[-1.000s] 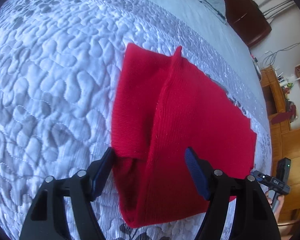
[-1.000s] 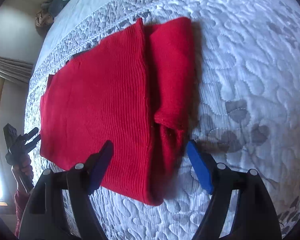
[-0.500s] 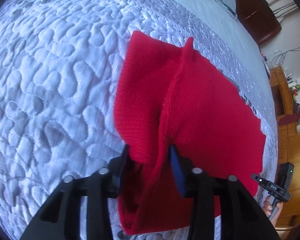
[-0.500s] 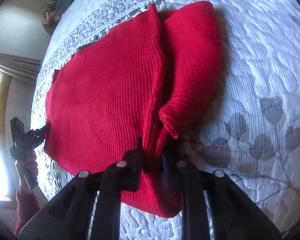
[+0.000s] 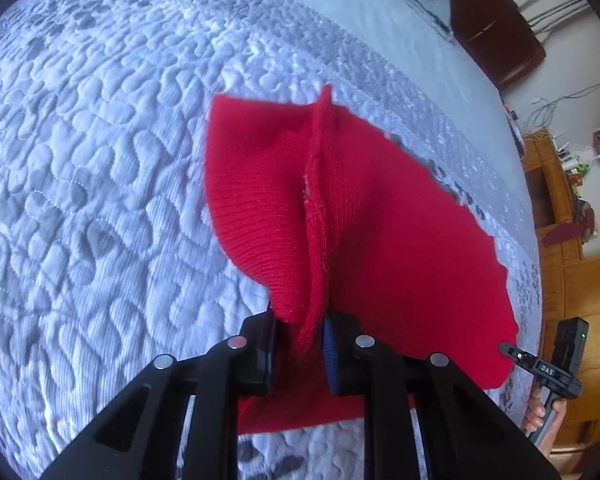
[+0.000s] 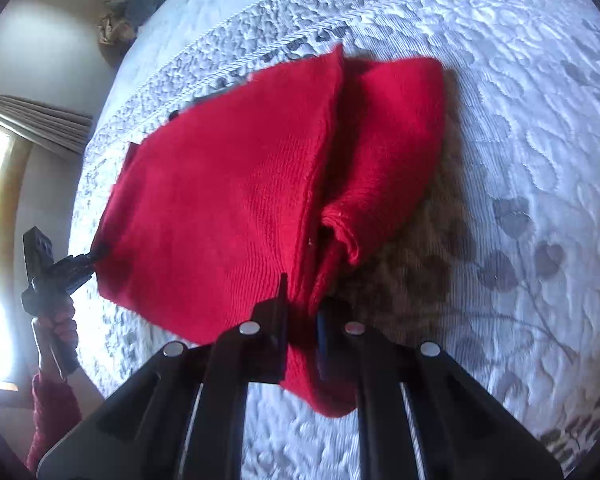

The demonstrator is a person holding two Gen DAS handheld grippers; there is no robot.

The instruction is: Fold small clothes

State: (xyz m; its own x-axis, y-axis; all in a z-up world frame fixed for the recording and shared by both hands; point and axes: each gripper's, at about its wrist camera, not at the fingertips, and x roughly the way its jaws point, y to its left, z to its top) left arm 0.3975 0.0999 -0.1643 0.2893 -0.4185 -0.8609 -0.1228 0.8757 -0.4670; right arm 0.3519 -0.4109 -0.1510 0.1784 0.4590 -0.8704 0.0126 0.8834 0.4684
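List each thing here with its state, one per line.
Red knit: partly folded, near edge pinched and lifted off the quilt.
Left tool: closing, knit between its pads.
Right tool: closing, knit between its pads.
Quilt: spread flat under the knit.

L hand-held gripper pointed steeply down, jaws closing on red knit. R hand-held gripper likewise, jaws closing on the knit's other end. Hand w/ red sleeve gripped L handle.
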